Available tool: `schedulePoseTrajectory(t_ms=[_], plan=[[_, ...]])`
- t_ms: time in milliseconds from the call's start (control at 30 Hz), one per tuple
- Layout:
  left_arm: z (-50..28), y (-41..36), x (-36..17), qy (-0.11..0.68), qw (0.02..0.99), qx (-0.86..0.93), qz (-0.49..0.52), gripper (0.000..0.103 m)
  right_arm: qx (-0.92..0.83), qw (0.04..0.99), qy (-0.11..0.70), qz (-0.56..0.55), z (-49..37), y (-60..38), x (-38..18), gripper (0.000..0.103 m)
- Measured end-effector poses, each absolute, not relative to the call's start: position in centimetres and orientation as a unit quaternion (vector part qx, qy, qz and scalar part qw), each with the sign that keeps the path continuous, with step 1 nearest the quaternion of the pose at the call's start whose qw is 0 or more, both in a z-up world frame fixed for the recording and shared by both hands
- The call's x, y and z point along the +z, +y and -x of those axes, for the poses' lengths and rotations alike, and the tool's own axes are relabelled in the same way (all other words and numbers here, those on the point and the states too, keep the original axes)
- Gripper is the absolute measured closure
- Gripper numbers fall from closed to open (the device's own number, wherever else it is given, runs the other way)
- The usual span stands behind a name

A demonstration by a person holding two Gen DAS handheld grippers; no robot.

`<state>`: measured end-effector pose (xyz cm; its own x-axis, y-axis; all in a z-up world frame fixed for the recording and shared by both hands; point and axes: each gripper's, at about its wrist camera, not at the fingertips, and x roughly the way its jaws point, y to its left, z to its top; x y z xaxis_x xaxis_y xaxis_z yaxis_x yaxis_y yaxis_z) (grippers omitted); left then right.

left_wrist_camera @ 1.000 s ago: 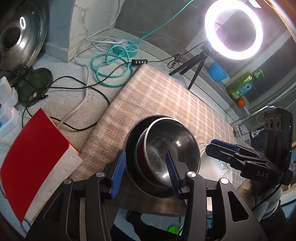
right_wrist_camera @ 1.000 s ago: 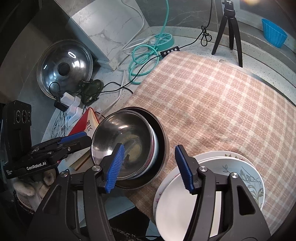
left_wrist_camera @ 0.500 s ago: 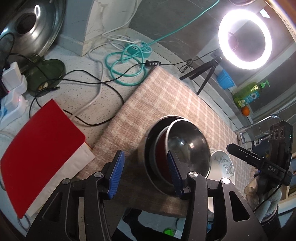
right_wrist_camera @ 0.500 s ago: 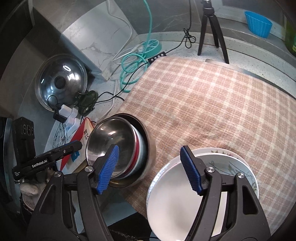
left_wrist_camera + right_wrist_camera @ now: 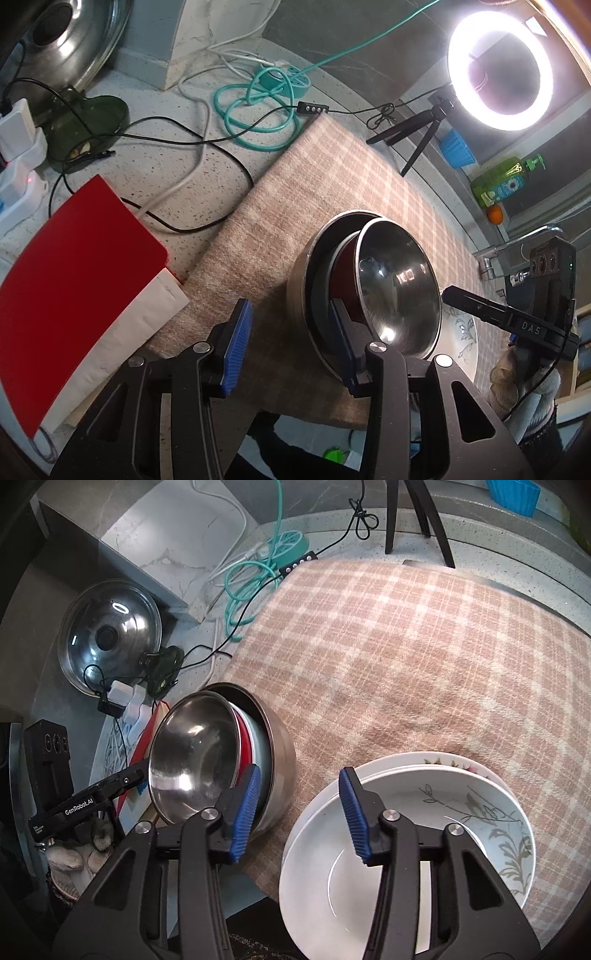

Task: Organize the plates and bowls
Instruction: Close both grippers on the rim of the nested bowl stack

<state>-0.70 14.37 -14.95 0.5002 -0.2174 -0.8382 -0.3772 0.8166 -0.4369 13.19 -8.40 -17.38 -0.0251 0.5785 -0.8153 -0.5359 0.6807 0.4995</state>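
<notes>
my left gripper (image 5: pixel 291 347) has just been closing, yet its jaws stand apart with only the checked cloth (image 5: pixel 317 192) between them, its right finger beside the stack of bowls (image 5: pixel 369 291). my right gripper (image 5: pixel 299 812) has been closing too, grips nothing, and hangs between the bowls and the stacked plates (image 5: pixel 406 845).

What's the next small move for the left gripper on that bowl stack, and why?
Probably close the left gripper fully onto the outer steel bowl: its jaws have just been closing and straddle that bowl's near wall, but the outside pad looks clear of it.
</notes>
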Motion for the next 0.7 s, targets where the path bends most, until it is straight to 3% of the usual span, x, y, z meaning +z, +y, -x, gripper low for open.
schedulePoseTrajectory(t_ms=[100, 700], plan=[[0.6, 14.4, -15.3, 0.501, 0.81, 0.047, 0.302, 0.072, 0.402, 0.694, 0.597, -0.015, -13.0, -7.9, -17.6, 0.065], [-0.5, 13.9, -16.6, 0.517, 0.801, 0.038, 0.299, 0.082, 0.409, 0.683, 0.605, 0.012, -12.7, -5.8, -18.7, 0.087]])
